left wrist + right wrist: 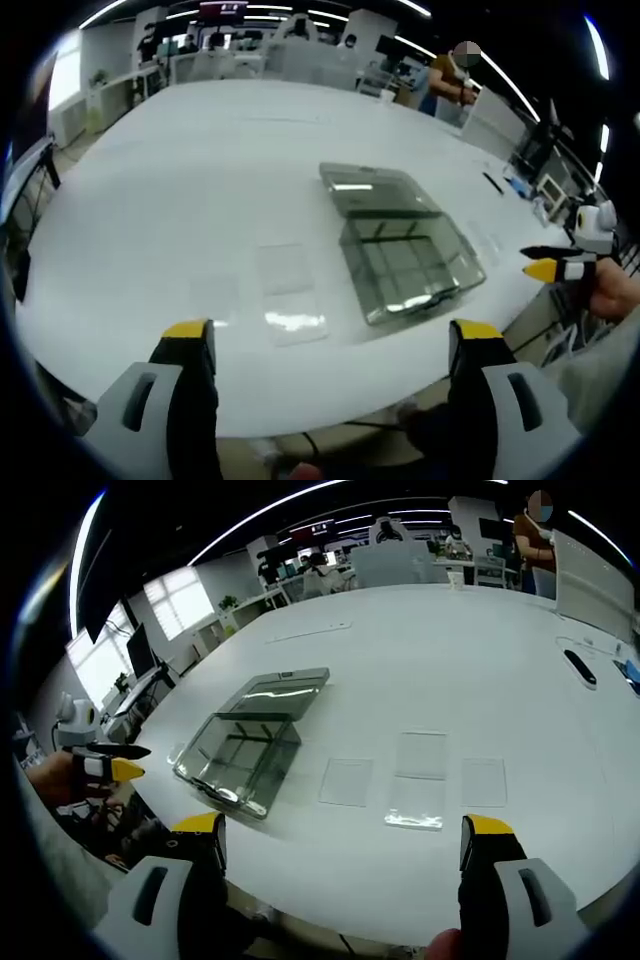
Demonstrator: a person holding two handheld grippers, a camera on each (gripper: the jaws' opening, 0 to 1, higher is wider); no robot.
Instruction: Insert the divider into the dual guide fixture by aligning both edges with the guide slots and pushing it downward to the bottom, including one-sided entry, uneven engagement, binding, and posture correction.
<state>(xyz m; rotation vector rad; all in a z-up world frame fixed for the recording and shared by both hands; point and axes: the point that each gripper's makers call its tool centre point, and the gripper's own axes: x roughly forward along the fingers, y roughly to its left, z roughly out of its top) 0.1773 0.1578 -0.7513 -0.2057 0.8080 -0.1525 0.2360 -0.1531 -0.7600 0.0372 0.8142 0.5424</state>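
On the white table (150, 200) we have yet to begin: both the left gripper (330, 345) and right gripper (340, 840) hang wide and empty, clear dividers (420, 780) flat beside the transparent fixture (400, 245).

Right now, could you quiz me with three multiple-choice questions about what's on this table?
1. Where do the clear flat dividers lie?
A. inside the box
B. on the white table beside the clear compartment box
C. in a gripper

2. What colour are the gripper tips?
A. yellow
B. red
C. green

3. What is the left gripper doing?
A. clamping a divider
B. open, holding nothing
C. pressing the box

Answers: 1 B, the sheets rest flat next to the box. 2 A, yellow caps top each jaw. 3 B, its jaws stand wide apart over bare table.
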